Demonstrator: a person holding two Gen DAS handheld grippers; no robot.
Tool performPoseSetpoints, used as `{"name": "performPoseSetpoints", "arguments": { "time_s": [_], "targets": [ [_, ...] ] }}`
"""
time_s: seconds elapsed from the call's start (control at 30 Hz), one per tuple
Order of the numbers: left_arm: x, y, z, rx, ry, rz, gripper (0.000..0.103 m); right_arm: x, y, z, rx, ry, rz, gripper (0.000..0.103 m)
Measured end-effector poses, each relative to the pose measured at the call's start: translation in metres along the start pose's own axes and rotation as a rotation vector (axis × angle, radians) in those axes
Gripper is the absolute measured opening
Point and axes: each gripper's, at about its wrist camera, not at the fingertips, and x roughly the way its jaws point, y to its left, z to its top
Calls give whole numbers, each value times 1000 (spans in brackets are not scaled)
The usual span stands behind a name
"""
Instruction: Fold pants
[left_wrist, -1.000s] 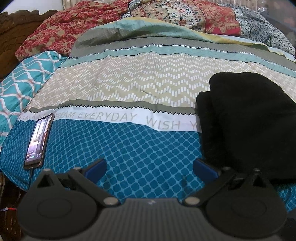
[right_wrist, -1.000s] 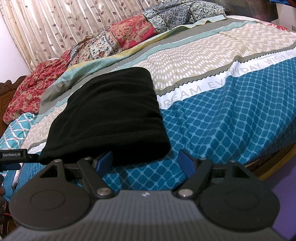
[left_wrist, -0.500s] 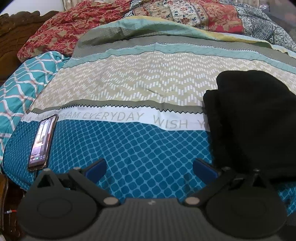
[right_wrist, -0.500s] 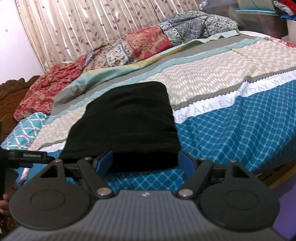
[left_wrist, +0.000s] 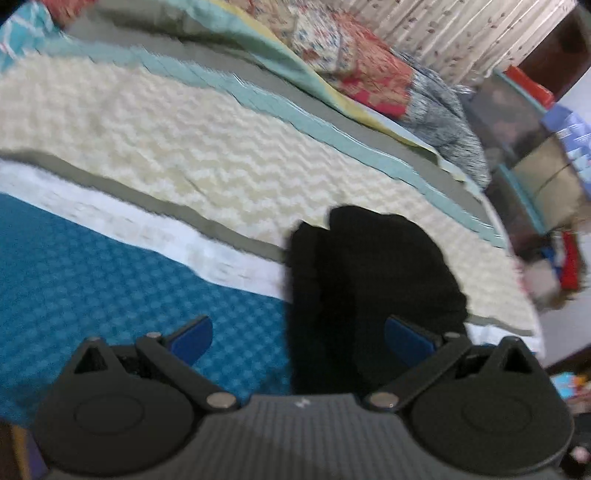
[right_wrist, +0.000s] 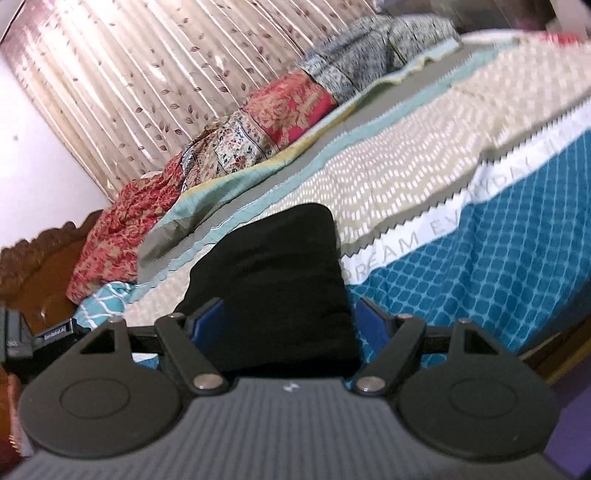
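The black pants (left_wrist: 369, 280) lie folded in a compact bundle on the patterned bedspread (left_wrist: 110, 280). In the left wrist view my left gripper (left_wrist: 299, 338) is open and empty, with the near end of the bundle between and beyond its blue fingers (left_wrist: 192, 338). In the right wrist view the pants (right_wrist: 273, 288) lie right in front of my right gripper (right_wrist: 291, 325), which is open and empty, its blue fingers (right_wrist: 371, 325) standing either side of the bundle's near edge. The left wrist view is blurred.
Floral and grey pillows (right_wrist: 288, 110) line the far side of the bed below a leaf-print curtain (right_wrist: 147, 74). A carved wooden headboard (right_wrist: 40, 258) is at the left. Shelves with stacked items (left_wrist: 535, 147) stand past the bed's right edge.
Both grippers have swung and tilted. The left view has turned right, so the phone has left view and the pants sit near centre. The right gripper has drawn back and now frames the bundle.
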Motion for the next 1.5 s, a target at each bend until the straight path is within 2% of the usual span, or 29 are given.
{"name": "performPoseSetpoints", "arguments": {
  "time_s": [0.07, 0.17, 0.37, 0.47, 0.63, 0.73, 0.77, 0.8, 0.83, 0.9, 0.93, 1.07, 1.17, 1.4, 1.5],
  "targets": [
    [17, -3, 1, -11, 40, -37, 103, 4, -4, 3, 3, 11, 7, 79],
    [42, -9, -1, -4, 88, -36, 103, 11, -9, 7, -3, 32, 18, 79],
    [86, -19, -6, -18, 191, -94, 103, 34, -20, 15, -11, 75, 44, 79],
    [105, -21, -9, -46, 243, -150, 103, 49, -32, 21, 16, 112, 70, 79],
    [121, -16, -9, -92, 247, -206, 103, 77, -49, 24, 169, 184, 188, 81],
    [124, -13, -10, -87, 240, -230, 102, 90, -50, 27, 225, 211, 224, 81],
    [123, -12, -10, -81, 234, -226, 96, 95, -47, 28, 234, 239, 243, 75],
    [120, -14, -11, -66, 222, -204, 81, 100, -43, 28, 248, 275, 283, 64],
    [116, -16, -11, -42, 212, -179, 76, 103, -37, 28, 265, 306, 324, 48],
    [104, -20, -7, -29, 194, -179, 62, 98, -17, 33, 195, 305, 339, 43],
    [99, -22, -3, -29, 189, -187, 58, 95, -9, 38, 171, 305, 354, 40],
    [73, -36, 32, -17, 123, -251, 56, 89, 24, 72, 83, 272, 427, 34],
    [63, -51, 70, 30, 45, -257, 56, 97, 48, 107, -2, 229, 456, 33],
    [83, -79, 167, 161, -98, -180, 56, 160, 91, 189, -197, 107, 447, 32],
    [108, -90, 206, 184, -164, -158, 56, 195, 84, 212, -225, 34, 445, 33]
  ]
}}
